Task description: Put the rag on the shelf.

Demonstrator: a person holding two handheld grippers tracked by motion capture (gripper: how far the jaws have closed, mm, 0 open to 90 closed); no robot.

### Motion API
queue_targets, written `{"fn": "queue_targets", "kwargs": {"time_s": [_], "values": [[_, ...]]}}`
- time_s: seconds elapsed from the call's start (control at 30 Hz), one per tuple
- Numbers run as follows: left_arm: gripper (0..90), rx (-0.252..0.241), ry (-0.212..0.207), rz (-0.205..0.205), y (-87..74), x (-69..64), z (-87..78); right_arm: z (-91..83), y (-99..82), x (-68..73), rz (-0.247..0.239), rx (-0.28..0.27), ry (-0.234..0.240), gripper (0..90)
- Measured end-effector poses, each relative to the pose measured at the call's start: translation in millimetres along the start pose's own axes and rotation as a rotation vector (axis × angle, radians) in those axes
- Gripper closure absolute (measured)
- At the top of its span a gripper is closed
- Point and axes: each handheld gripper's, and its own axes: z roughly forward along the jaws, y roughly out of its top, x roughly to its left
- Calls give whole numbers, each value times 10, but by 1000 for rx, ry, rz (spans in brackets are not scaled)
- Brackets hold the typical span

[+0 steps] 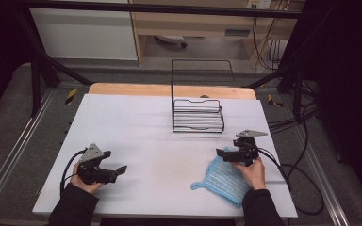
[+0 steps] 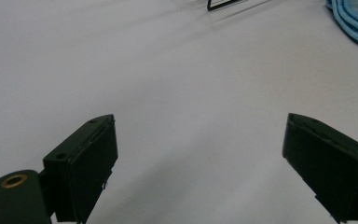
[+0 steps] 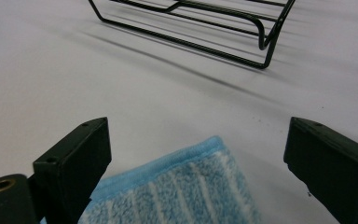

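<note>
- Overhead first: light blue striped microfibre cloth (image 1: 226, 181) lying flat near the right front corner of the white table (image 1: 136, 141), a thin loop sticking out at its left edge.
- Right gripper (image 1: 227, 153) low at the cloth's far corner, fingers spread wide around that corner, nothing pinched.
- Left gripper (image 1: 119, 169) near the left front of the table, well apart from the cloth, fingers apart and empty.
- Black wire rack (image 1: 198, 115) with a tall upright frame standing toward the far middle of the table, beyond the right gripper.
- Next, left gripper view: left gripper (image 2: 200, 158) with fingers (image 2: 86, 163) wide over bare table; blue edge of the cloth (image 2: 354, 18) at the top right corner, a bit of the rack (image 2: 223, 4) at the top.
- Lastly, right gripper view: right gripper (image 3: 198, 163) with fingers (image 3: 74, 163) wide, either side of the cloth's corner (image 3: 182, 191), pads clear of it; the wire rack's base (image 3: 200, 28) farther off on the table.
</note>
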Motion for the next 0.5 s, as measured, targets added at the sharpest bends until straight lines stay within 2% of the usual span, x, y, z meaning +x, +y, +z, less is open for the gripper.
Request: {"fn": "queue_targets", "kwargs": {"time_s": [0.07, 0.1, 0.17, 0.3, 0.37, 0.5], "values": [[106, 0, -1, 2, 2, 2, 3, 10, -24, 0, -9, -7, 7, 234], [108, 0, -1, 2, 2, 2, 3, 10, -24, 0, -9, -7, 7, 234], [109, 4, -3, 2, 4, 0, 12, 28, -59, -7, -14, 13, 2, 353], [112, 6, -5, 5, 9, -2, 21, 55, -73, -7, -16, 42, -5, 466], [113, 4, -5, 6, 12, -1, 20, 75, -78, -9, -31, 61, -5, 496], [115, 5, -7, 6, 16, -3, 27, 99, -83, -13, -28, 77, -10, 539]]}}
